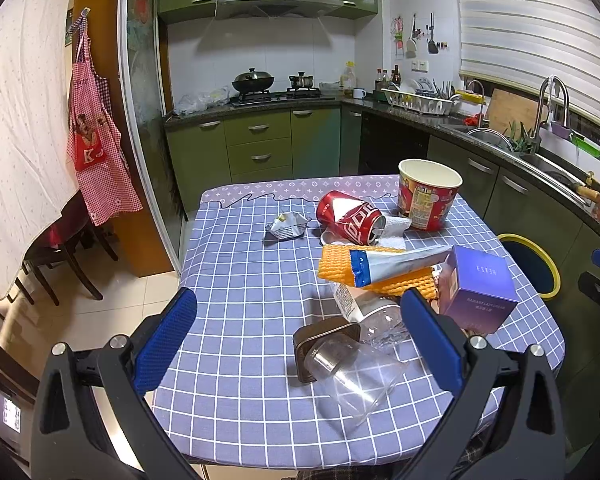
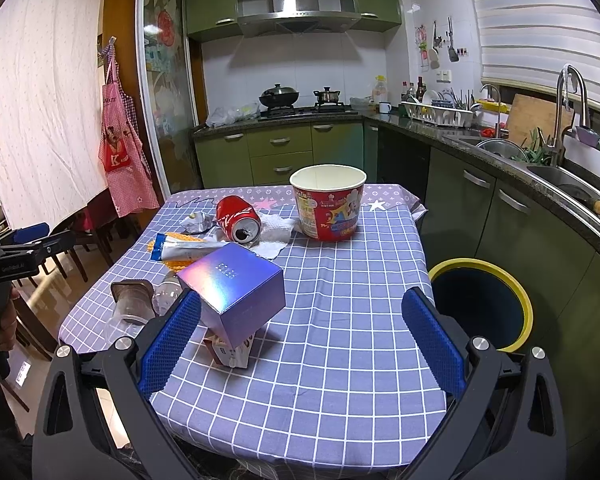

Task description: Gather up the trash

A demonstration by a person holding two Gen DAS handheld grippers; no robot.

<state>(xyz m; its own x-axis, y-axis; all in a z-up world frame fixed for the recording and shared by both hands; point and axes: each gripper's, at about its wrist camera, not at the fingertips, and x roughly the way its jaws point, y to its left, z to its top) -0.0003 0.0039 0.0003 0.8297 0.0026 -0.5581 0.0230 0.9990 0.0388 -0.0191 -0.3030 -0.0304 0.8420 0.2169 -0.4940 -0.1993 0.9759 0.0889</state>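
Trash lies on a table with a blue checked cloth (image 1: pixel 240 304): a red cola can (image 1: pixel 350 216) on its side, a red paper bucket (image 1: pixel 428 194) standing upright, a crumpled wrapper (image 1: pixel 286 227), a silver-blue tube (image 1: pixel 396 262) on an orange packet (image 1: pixel 340 268), a purple box (image 1: pixel 478 294), a clear plastic bottle (image 1: pixel 374 316) and a clear cup with a brown lid (image 1: pixel 340 364). My left gripper (image 1: pixel 300 320) is open above the cup. My right gripper (image 2: pixel 300 320) is open, just right of the purple box (image 2: pixel 236 292). A yellow-rimmed bin (image 2: pixel 482 308) stands by the table's right side.
Green kitchen cabinets (image 1: pixel 260 148) and a counter with a sink (image 2: pixel 556 176) run along the back and right. A red apron (image 1: pixel 96 140) hangs at the left, near dark chairs (image 1: pixel 60 264). A white napkin (image 2: pixel 274 236) lies under the can (image 2: pixel 238 220).
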